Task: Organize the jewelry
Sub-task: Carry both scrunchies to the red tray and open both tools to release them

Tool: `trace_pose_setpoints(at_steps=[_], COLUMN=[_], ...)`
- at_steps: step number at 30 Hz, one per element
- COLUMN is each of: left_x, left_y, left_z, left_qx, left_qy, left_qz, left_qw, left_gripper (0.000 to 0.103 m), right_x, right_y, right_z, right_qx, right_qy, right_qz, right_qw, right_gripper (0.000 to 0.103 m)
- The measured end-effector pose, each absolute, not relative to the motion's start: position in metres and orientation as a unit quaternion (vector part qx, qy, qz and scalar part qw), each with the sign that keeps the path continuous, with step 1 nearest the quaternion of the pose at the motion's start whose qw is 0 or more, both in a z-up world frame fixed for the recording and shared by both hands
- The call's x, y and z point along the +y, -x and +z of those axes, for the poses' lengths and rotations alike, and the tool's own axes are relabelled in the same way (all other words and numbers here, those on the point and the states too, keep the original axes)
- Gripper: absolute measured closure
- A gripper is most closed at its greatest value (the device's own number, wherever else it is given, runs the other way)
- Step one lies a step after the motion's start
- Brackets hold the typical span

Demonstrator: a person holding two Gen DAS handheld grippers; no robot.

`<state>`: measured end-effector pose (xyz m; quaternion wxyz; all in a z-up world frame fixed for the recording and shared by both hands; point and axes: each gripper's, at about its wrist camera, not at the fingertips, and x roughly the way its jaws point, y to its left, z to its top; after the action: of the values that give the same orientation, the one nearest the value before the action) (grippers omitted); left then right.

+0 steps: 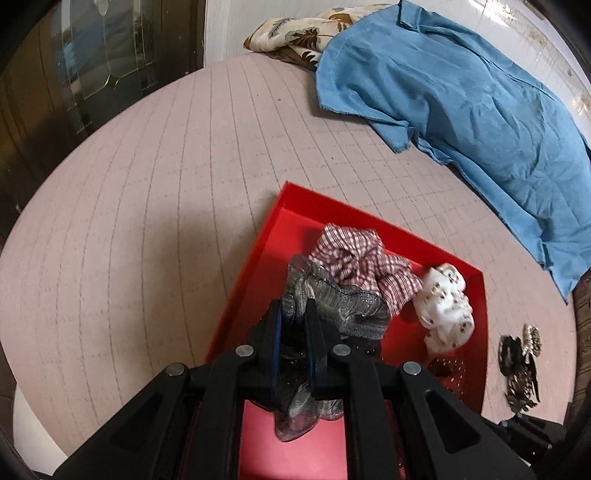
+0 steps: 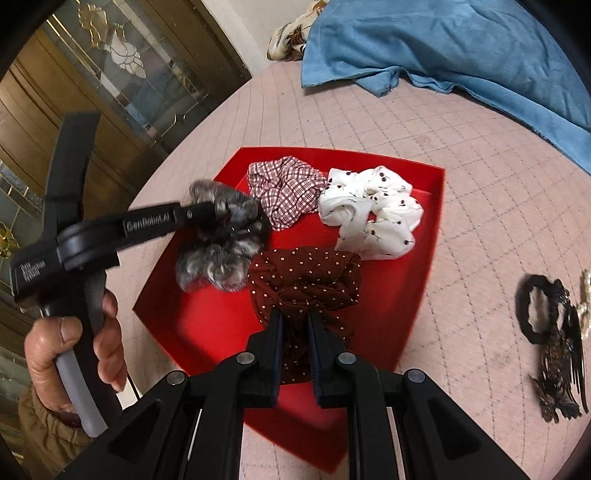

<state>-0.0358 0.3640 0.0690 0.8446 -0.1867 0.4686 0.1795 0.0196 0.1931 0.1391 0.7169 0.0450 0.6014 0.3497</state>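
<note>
A red tray point(image 1: 255, 254) point(image 2: 424, 266) lies on the pink table. My left gripper point(image 1: 295, 310) is shut on a grey glittery scrunchie point(image 1: 343, 306), held over the tray's near-left part; in the right wrist view that gripper point(image 2: 207, 214) and the grey scrunchie point(image 2: 218, 258) hang above the tray's left side. My right gripper point(image 2: 295, 317) is shut on a dark red dotted scrunchie point(image 2: 306, 280) over the tray's middle. A red checked scrunchie point(image 1: 354, 258) point(image 2: 284, 188) and a white spotted scrunchie point(image 1: 447, 306) point(image 2: 373, 210) rest in the tray.
Black and brown hair clips point(image 1: 521, 369) point(image 2: 550, 343) with a black hair tie lie on the table right of the tray. A blue cloth point(image 1: 461, 103) point(image 2: 443, 44) and a patterned fabric point(image 1: 299, 33) cover the far side. A person's hand point(image 2: 74, 354) holds the left gripper's handle.
</note>
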Motion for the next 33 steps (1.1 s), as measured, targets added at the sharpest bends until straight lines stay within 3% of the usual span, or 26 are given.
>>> trace_pose_setpoints(at_steps=[10,16,20,23,25,33], left_x=[0.373,0.374,0.376,0.376,0.375,0.344], left_y=[0.036,0.043,0.051,0.061,0.070,0.101], left_z=[0.076,0.081,0.091,0.104,0.116,0.157], left_qx=[0.455,0.455,0.445,0.431,0.417,0.378], left_qy=[0.194,0.197,0.209,0.214,0.212,0.164], left_qz=[0.173,0.165,0.161,0.164,0.171,0.198], left_qw=[0.851,0.853,0.856,0.861,0.867,0.890], left_gripper=[0.088,0.075,0.073,0.070,0.064,0.046], right_x=[0.213,0.225,0.234,0.234,0.231,0.185], right_y=[-0.018,0.000,0.010,0.016,0.016,0.025], right_z=[0.127,0.128,0.128,0.136,0.144,0.176], right_qx=[0.612,0.617,0.619,0.611,0.601,0.573], right_qy=[-0.048,-0.062,-0.071,-0.072,-0.070,-0.062], right_qz=[0.363,0.398,0.415,0.420,0.420,0.411], right_qw=[0.701,0.676,0.663,0.667,0.676,0.707], right_gripper=[0.089,0.088,0.086,0.067,0.048,0.046])
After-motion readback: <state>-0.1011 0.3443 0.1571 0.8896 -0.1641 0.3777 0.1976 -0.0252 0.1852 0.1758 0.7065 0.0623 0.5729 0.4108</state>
